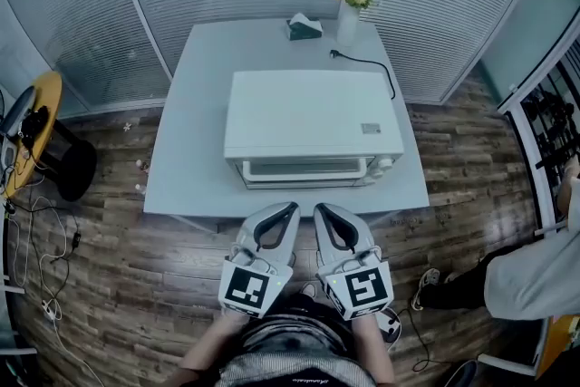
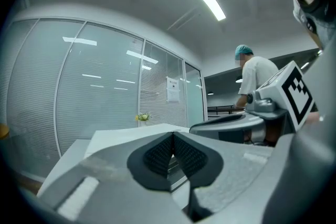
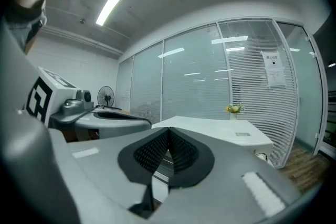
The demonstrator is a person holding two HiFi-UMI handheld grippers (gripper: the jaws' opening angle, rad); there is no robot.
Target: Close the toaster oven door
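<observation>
A white toaster oven stands on a pale table, front toward me. Its glass door, with a handle bar along the top, looks upright against the oven's front. My left gripper and right gripper hover side by side just before the table's near edge, apart from the door. Both are shut with nothing between the pads. In the left gripper view the shut left gripper points level at the oven. The right gripper view shows the shut right gripper before the oven.
Behind the oven are a tissue box, a vase of flowers and the oven's black cord. A person sits at the right. A round yellow side table and floor cables lie left.
</observation>
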